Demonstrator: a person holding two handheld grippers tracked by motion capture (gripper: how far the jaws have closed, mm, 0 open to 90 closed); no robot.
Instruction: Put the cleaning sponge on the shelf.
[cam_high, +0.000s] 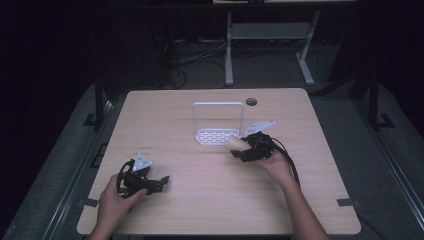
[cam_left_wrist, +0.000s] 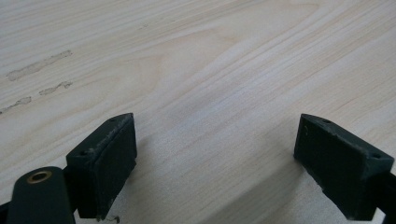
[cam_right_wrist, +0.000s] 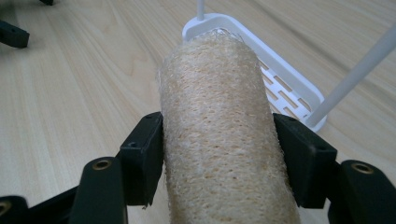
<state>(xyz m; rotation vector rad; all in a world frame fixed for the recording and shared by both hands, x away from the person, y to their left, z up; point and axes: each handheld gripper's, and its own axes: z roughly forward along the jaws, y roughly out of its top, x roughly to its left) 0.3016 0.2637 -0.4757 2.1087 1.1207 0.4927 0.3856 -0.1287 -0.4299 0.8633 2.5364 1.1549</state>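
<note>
Clamping a beige loofah roll (cam_right_wrist: 224, 135) on both sides, the right hand-held gripper (cam_right_wrist: 219, 154) holds it above the counter (cam_high: 210, 195) – the long axis of the roll runs straight forward between the jaws, and its far end points at the white rack (cam_right_wrist: 285, 84), just at the rim. The left hand-held gripper (cam_left_wrist: 215, 158) rests low at the counter's near left, jaws spread wide with bare wood between them.

Beige fibrous loofah (cam_right_wrist: 224, 135), white slotted rack (cam_high: 218, 125), light woodgrain table (cam_high: 200, 200), black grippers; floor probably grey.
</note>
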